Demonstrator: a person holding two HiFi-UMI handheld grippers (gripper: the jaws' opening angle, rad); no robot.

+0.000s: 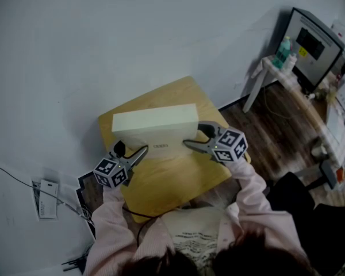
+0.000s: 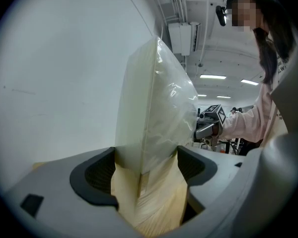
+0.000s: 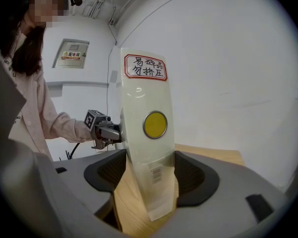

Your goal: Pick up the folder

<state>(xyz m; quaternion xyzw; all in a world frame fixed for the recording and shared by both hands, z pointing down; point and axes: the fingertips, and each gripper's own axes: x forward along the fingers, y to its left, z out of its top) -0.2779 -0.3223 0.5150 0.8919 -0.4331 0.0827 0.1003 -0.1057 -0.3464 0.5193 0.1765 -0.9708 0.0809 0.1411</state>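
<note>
**Folder being gripped at both ends, lift not yet begun**

The folder (image 1: 155, 125) is being kept upright on its long edge on the wooden table (image 1: 178, 180), near the wall. It is being clamped at one end by the left gripper (image 1: 132, 149) and at the other by the right gripper (image 1: 196, 137), with the jaws set wide and the pads seemingly pressed on its faces. Both grippers are being pointed slightly downward, facing each other. An even, simultaneous raise is probably being called for next, so that neither end tips.
</note>
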